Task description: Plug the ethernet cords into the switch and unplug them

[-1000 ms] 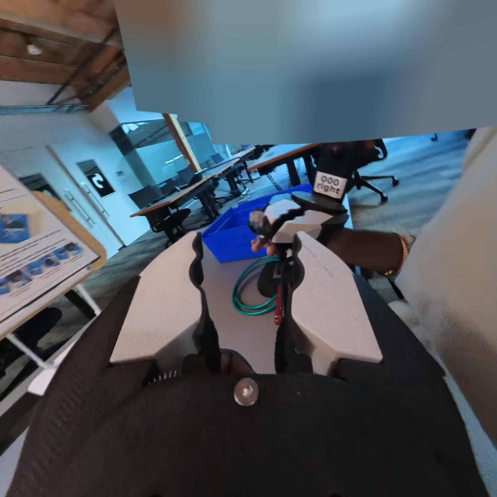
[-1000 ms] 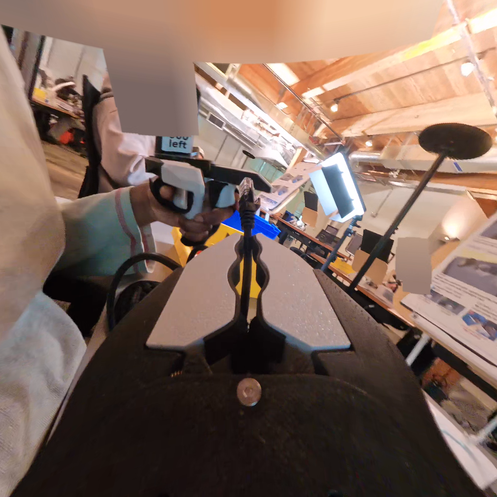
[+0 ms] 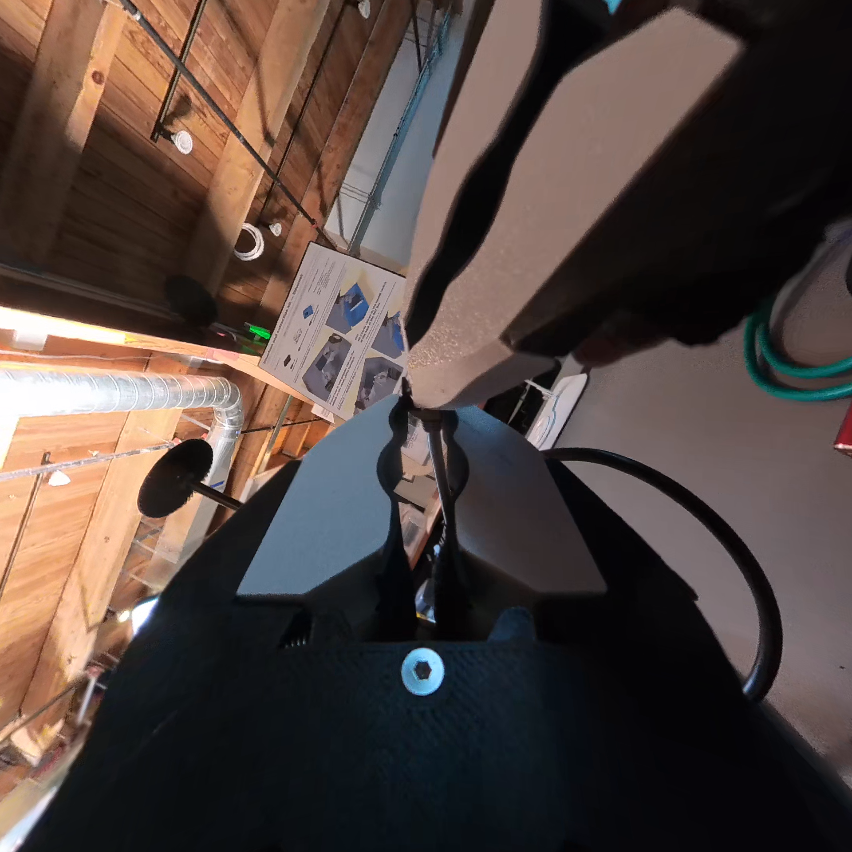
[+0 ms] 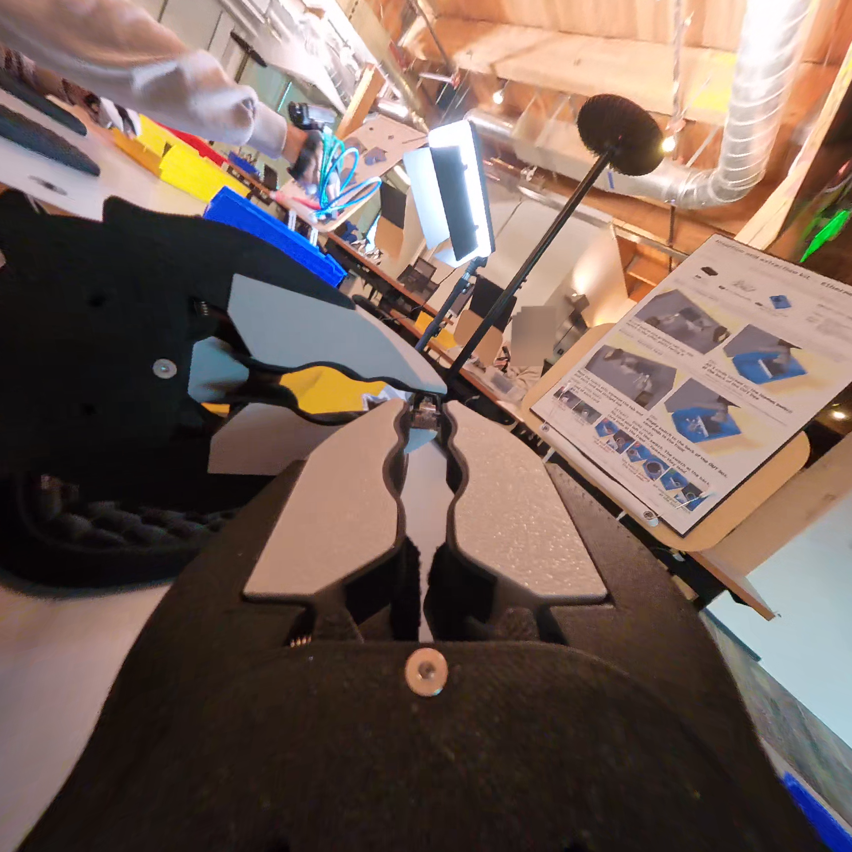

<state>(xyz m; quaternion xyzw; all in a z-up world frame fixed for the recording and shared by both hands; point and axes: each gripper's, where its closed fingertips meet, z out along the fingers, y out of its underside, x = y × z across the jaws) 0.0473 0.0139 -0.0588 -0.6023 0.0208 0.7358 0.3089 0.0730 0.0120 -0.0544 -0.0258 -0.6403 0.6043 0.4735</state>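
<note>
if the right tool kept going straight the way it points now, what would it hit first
Most likely the left tool: its grey fingers cross right in front of the right tool, whose tips pinch the clear plug. The two look almost touching, though exact depth is unclear.

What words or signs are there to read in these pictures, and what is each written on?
Poster on the wooden stand: printed headings and captions beside photos. I don't copy out writing, and most of it is too small or blurred to read.
Green lit sign near the ceiling: too blurred to read.
</note>
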